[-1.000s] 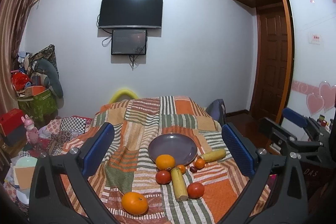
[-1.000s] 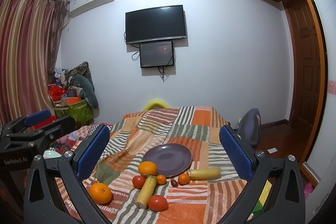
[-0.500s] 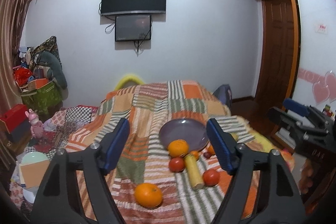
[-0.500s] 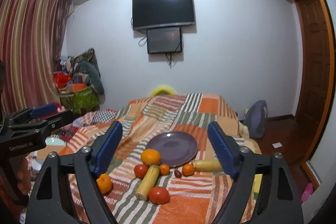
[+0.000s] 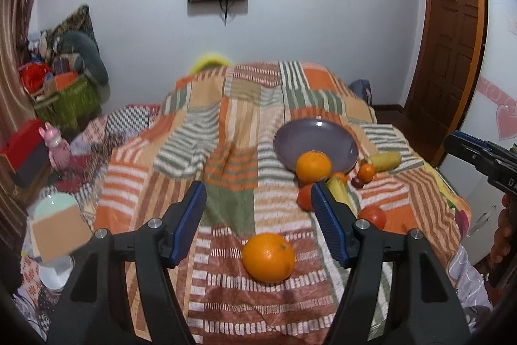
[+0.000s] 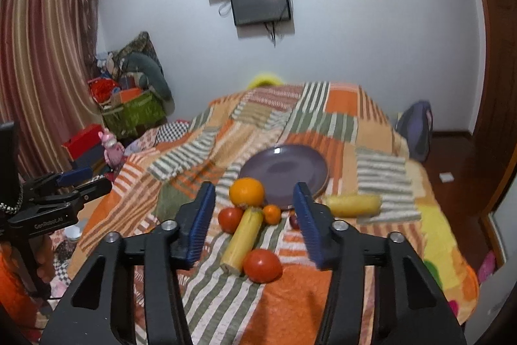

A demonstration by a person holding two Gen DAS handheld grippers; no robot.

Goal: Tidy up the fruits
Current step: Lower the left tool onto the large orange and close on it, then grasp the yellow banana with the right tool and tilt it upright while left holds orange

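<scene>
Left gripper [image 5: 258, 222] hangs with jaws apart above a lone orange [image 5: 268, 257] at lower centre of its frame; right gripper [image 6: 255, 222] is also spread wide, empty, framing fruits beside the purple plate [image 6: 290, 167] mid-frame

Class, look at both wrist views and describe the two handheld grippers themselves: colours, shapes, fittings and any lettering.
The left gripper and right gripper match: black angular frames with cut-out openings, silver round bolt heads, and two fingers faced with ribbed blue pads. Seen from the opposite view, the left one carries white "GenRobot.AI" lettering; the right one's white lettering is cut off. No cables or sleeves show.
</scene>
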